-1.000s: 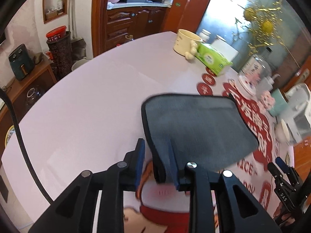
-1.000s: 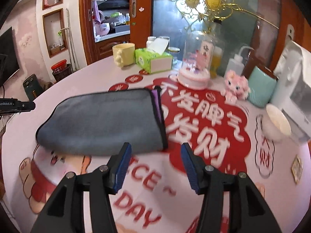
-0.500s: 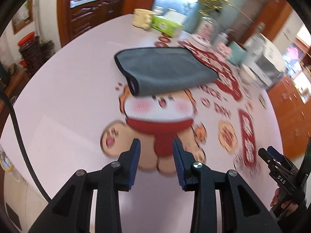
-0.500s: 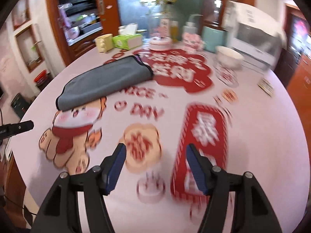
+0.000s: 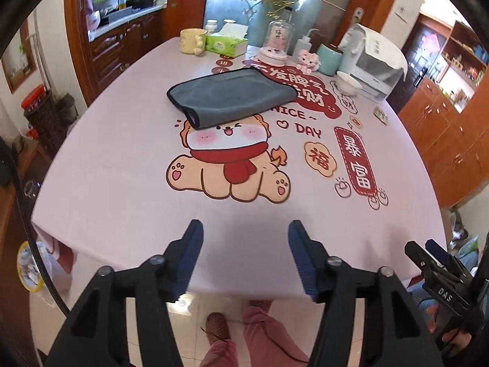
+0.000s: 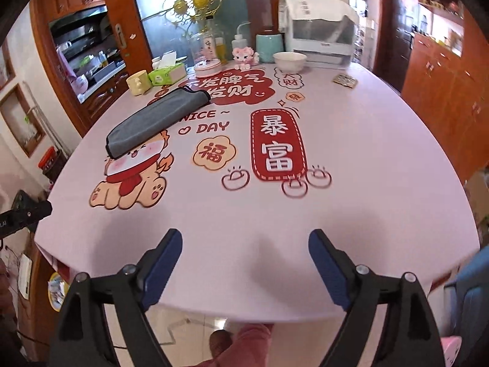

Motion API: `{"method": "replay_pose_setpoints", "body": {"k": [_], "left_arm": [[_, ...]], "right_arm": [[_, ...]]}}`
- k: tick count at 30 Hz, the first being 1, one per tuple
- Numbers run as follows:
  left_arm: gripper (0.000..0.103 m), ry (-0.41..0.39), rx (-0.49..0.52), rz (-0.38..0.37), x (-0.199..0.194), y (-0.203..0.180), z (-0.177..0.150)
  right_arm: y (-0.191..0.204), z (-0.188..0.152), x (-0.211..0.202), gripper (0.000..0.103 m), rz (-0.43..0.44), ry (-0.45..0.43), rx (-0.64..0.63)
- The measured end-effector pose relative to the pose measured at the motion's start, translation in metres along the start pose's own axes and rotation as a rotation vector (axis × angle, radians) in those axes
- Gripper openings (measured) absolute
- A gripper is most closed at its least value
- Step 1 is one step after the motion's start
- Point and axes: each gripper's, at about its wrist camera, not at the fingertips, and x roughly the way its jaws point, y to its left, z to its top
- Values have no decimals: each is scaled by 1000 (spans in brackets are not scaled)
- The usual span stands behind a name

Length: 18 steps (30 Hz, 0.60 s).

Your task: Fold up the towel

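Note:
A grey towel [image 5: 230, 96] lies folded flat on the pink printed tablecloth [image 5: 122, 165], far from both grippers; it also shows in the right wrist view [image 6: 156, 120]. My left gripper [image 5: 246, 238] is open and empty, held over the table's near edge. My right gripper [image 6: 244, 244] is open and empty, also at the near edge. The right gripper shows at the lower right of the left wrist view [image 5: 434, 263].
At the table's far side stand a yellow mug [image 5: 191, 41], a green tissue box [image 5: 226, 44], a glass dome [image 5: 276, 42], a teal cup [image 5: 328, 59], a white bowl [image 5: 348, 82] and a white appliance [image 5: 376, 61]. Wooden cabinets [image 5: 452, 140] stand at the right.
Both grippers have pulled back from the towel to the table's near edge. The left gripper let go of the towel and its jaws opened wider. The towel stays folded.

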Motion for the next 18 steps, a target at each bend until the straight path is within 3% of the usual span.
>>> {"method": "replay_pose_setpoints", "body": {"k": [8, 14, 18], "left_arm": [[79, -75, 123, -5, -47, -48, -2], [88, -151, 182, -20, -82, -73, 0], [92, -222, 198, 13, -98, -85, 1]], "right_arm": [[7, -2, -53, 94, 23, -31, 73], [16, 8, -83, 99, -44, -38, 100], [18, 10, -95, 99, -42, -37, 129]]}}
